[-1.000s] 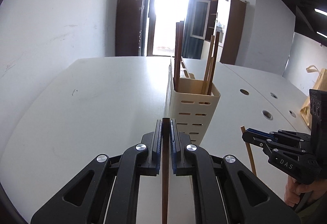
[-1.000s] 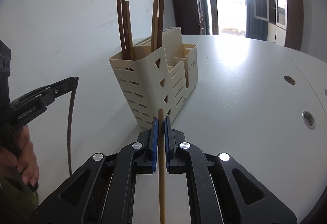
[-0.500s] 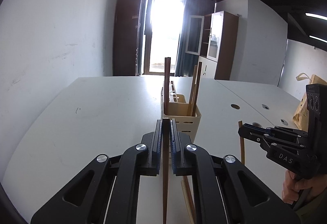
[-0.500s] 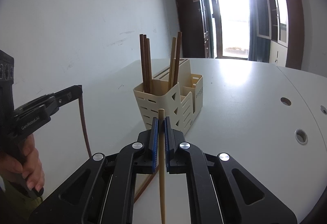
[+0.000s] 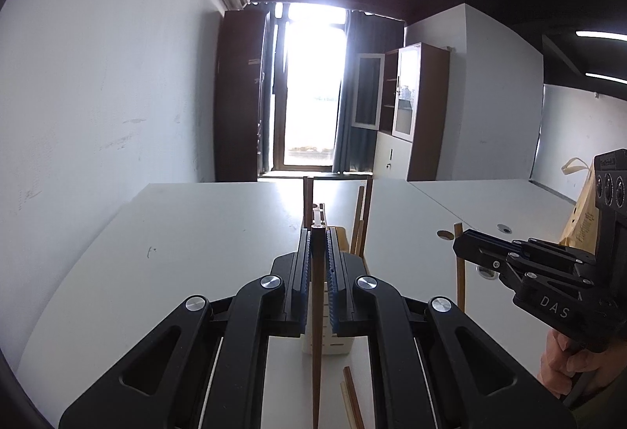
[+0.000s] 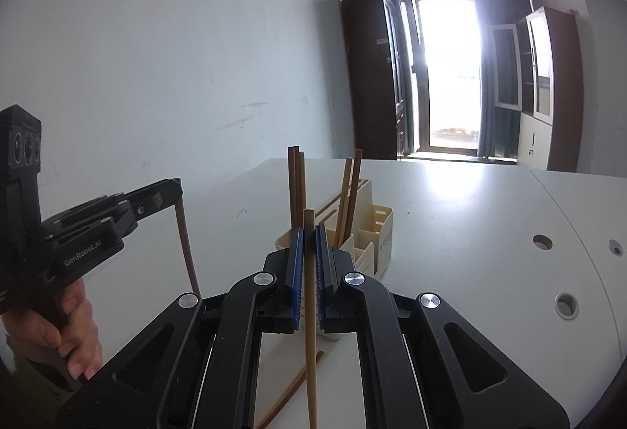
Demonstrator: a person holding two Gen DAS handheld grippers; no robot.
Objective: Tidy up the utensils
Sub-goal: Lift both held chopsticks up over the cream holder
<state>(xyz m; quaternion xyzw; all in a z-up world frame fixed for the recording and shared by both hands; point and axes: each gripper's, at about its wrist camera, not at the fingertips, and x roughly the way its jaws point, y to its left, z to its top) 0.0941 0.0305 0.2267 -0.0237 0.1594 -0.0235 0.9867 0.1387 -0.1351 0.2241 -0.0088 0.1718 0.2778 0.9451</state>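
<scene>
My left gripper [image 5: 318,233] is shut on a dark brown chopstick [image 5: 316,331] that hangs straight down between its blue pads. My right gripper [image 6: 308,229] is shut on a lighter wooden chopstick [image 6: 310,311], also held upright. A cream utensil holder [image 6: 378,233] stands on the white table [image 6: 450,233] just beyond both grippers, with several chopsticks [image 6: 296,182] upright in its compartments. In the left wrist view the holder [image 5: 345,343] is mostly hidden behind my fingers. Each view shows the other gripper [image 5: 458,247] [image 6: 178,188] at its side, raised above the table.
Two loose chopsticks [image 5: 350,397] lie on the table in front of the holder, also visible [image 6: 294,390] from the right. Round cable holes [image 6: 542,241] dot the table's right side. A paper bag [image 5: 580,209] stands far right. A white wall runs along the left.
Both grippers have risen with their chopsticks and tilted towards level. The holder now sits lower in both views, partly behind the fingers, and the loose chopsticks on the table have come into sight.
</scene>
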